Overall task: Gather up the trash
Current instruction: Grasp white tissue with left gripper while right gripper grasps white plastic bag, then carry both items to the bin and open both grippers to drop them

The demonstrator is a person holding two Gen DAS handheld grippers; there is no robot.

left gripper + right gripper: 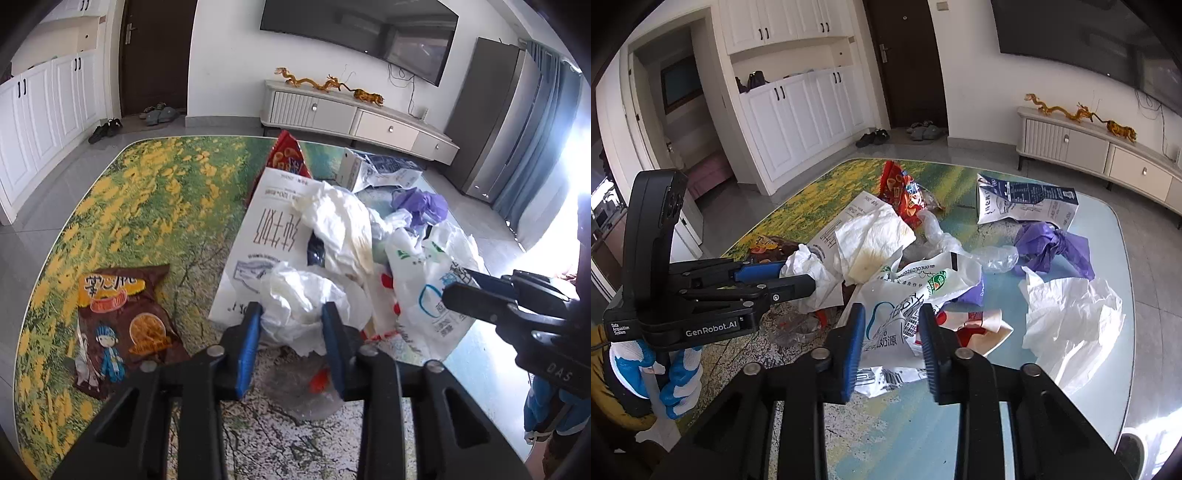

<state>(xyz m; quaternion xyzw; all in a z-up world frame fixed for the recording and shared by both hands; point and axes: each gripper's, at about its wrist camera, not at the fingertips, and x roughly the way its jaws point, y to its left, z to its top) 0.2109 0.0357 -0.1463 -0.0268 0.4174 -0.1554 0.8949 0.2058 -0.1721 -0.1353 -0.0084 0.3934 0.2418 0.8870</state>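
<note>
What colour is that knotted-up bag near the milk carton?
Purple; the knotted bag shows best in the right wrist view, beside the milk carton.

left gripper point(798, 278): black linkage, blue pads, silver screws, white "GenRobot.AI" marking | right gripper point(892, 343): same black-blue build | blue-white knitted glove point(677, 376), lower left | mustard sleeve point(602, 384)

desk point(155, 192): green, yellow flower print | snack bag point(122, 314): brown | glove point(1052, 247): purple | tissue point(295, 299): white | pads point(247, 350): blue

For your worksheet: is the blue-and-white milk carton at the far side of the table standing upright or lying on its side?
Lying on its side. In the right wrist view the milk carton rests lengthwise on the table, its printed panel facing up.
</note>
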